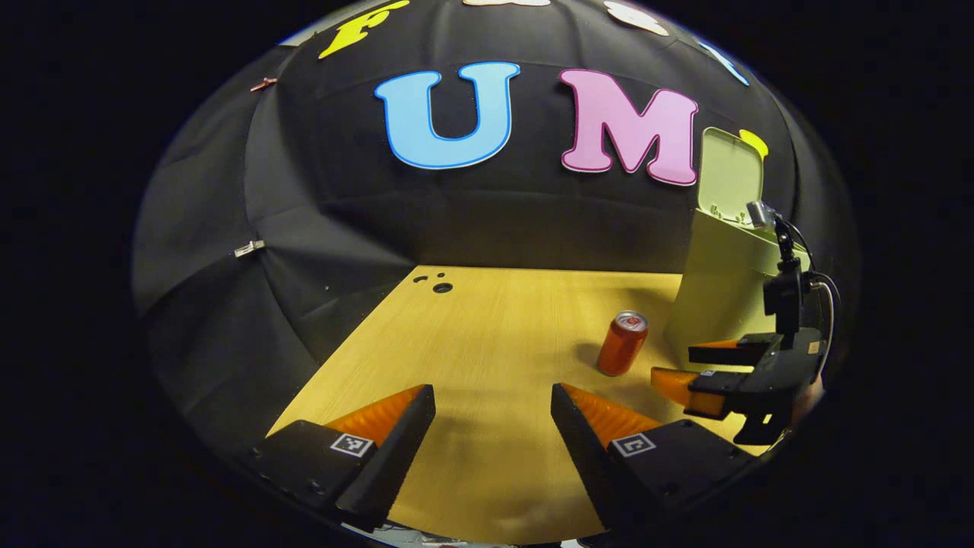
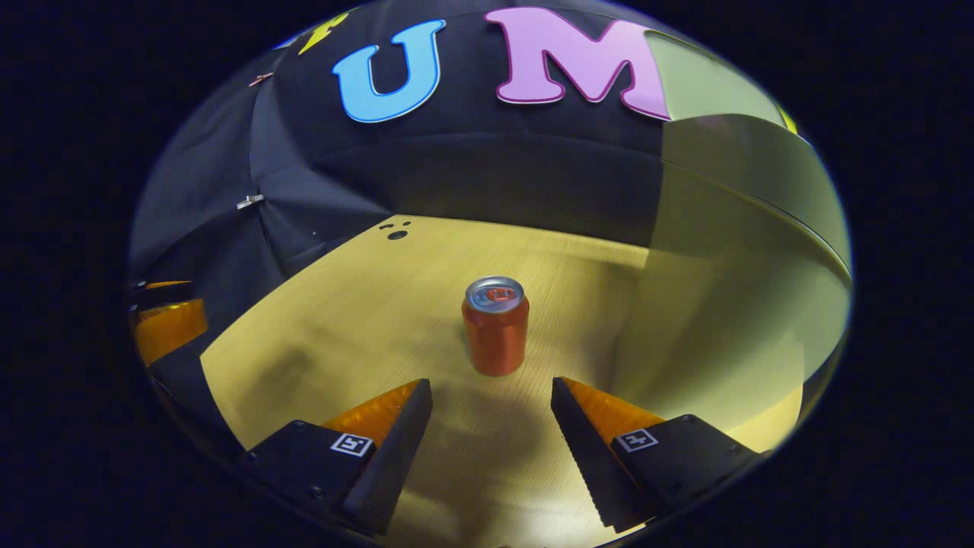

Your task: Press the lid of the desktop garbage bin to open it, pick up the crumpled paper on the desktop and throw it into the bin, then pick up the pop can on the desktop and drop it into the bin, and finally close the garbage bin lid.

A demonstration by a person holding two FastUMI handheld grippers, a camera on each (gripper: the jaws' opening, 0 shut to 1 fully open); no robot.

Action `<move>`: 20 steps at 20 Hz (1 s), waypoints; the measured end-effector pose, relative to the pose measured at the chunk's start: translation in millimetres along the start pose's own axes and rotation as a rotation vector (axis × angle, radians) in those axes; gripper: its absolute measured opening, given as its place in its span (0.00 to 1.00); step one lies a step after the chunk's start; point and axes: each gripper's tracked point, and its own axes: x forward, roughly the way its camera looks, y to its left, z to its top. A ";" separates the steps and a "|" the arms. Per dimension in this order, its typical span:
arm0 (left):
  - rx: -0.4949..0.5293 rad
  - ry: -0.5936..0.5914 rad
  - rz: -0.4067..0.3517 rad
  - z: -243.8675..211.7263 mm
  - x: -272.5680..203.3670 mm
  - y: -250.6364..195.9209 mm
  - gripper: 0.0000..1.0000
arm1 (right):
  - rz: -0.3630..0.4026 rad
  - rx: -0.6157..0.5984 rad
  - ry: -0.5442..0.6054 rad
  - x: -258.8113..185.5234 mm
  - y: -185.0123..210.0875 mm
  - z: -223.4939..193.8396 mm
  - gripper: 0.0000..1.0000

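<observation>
1. While the pop can (image 2: 495,326) stands upright on the wooden desktop (image 2: 342,320), the right gripper (image 2: 491,415) sits just short of it, fingers spread w/ nothing between them; can is centred ahead of the gap, not touched.
2. Can: red body, silver top w/ pull tab; no brand or writing legible on it in either view.
3. Garbage bin (image 2: 730,304), pale green, stands to the right of the can, near but apart; in the left gripper view its lid (image 1: 729,175) is tipped up & open against the booth wall (image 1: 456,213).
4. Left gripper (image 1: 493,418) is held low over bare desktop, fingers wide apart, holding nothing; can (image 1: 622,343) lies ahead & to its right, well clear.
5. Left gripper view also shows the right gripper (image 1: 673,369) farther off, fingers apart, tips pointing at the can's base, just in front of the bin (image 1: 715,297).
6. Each finger mount carries a small square black-&-white marker tag; pattern only, no readable text.
7. Small dark holes sit at the desktop's far left corner; a clip is pinned on the wall cloth.
</observation>
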 end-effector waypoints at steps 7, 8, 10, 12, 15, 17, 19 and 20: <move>-0.001 0.032 0.046 -8.6 -2.3 20.2 0.98 | -0.022 -0.021 -0.009 50.6 1.1 8.7 0.99; -0.002 0.036 0.052 -9.3 -2.1 21.4 0.98 | -0.024 -0.019 -0.005 55.6 1.6 7.1 0.99; -0.002 0.041 0.068 -11.0 -2.3 26.0 0.98 | -0.029 -0.013 -0.011 66.6 2.4 8.9 0.99; -0.009 0.050 0.082 -14.1 -2.1 29.3 0.98 | -0.041 -0.018 -0.015 74.7 0.8 9.7 0.99; -0.038 0.060 0.094 -15.7 -3.3 31.2 0.98 | -0.057 -0.018 -0.020 88.1 -1.2 13.1 0.99; -0.041 0.065 0.103 -17.7 -3.2 33.3 0.98 | -0.063 -0.015 -0.030 95.5 -2.1 19.4 1.00; -0.037 0.073 0.108 -18.5 -2.5 33.5 0.98 | -0.075 -0.032 -0.042 102.5 -5.1 25.8 1.00; -0.035 0.073 0.107 -18.1 -1.0 33.5 0.98 | -0.076 -0.035 -0.044 104.6 -6.5 27.9 1.00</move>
